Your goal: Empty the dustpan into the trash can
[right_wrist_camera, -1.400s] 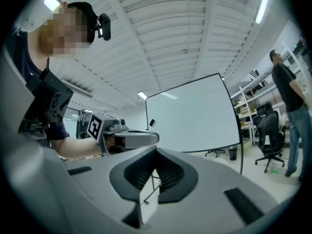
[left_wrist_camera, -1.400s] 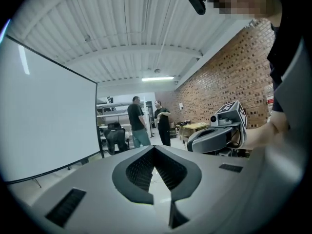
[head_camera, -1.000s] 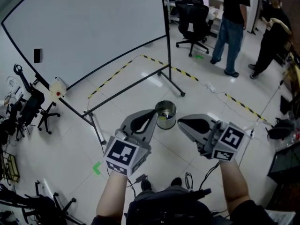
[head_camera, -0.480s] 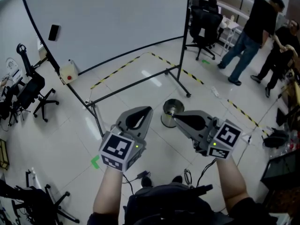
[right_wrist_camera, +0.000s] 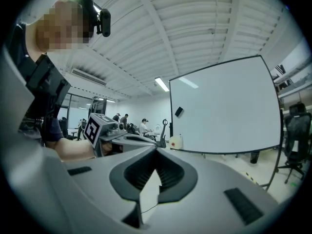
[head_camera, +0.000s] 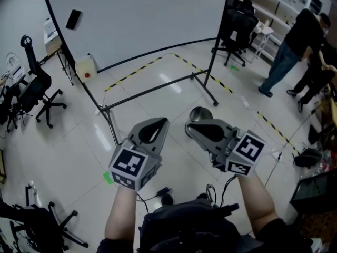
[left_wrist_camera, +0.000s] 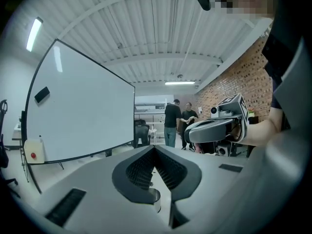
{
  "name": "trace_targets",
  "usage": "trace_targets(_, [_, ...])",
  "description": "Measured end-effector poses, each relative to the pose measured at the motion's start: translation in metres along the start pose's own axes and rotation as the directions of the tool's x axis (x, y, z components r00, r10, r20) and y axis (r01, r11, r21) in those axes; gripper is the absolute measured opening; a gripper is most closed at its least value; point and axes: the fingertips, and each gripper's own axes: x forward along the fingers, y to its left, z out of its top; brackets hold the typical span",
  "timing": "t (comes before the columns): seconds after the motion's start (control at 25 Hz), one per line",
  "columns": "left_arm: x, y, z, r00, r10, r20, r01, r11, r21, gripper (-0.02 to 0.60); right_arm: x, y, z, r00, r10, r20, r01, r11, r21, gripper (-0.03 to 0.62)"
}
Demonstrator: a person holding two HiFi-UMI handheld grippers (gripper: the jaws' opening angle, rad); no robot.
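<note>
Trash can ahead of two closed, empty grippers
Round shiny metal trash can [head_camera: 200,113] is seen on the floor just beyond the right gripper [head_camera: 189,129], partly hidden by it. The left gripper [head_camera: 164,122] lies farther off. Both jaw pairs are pressed together on nothing, and no dustpan is seen.

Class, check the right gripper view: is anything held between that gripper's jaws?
No, the right gripper has its jaws closed tip to tip, with nothing between them.
</note>
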Motion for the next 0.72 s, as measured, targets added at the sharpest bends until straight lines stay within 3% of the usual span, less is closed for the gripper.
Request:
trace_targets(0.28, [-0.016, 0.014, -0.003, 1.000, 0.024, 0.006, -0.024, 1.000, -0.012, -0.002, 0.011, 0.003, 0.006, 0.999, -0.037, 0.030, 0.037, 0.999, 0.006, 0.006])
trace_targets(0.72, [-0.006, 0.006, 0.007, 0.999, -0.034, 0.021, 0.034, 0.999, 0.006, -0.002, 0.010, 0.006, 0.009, 0.997, -0.056, 0.045, 0.055, 0.998, 0.029, 0.006])
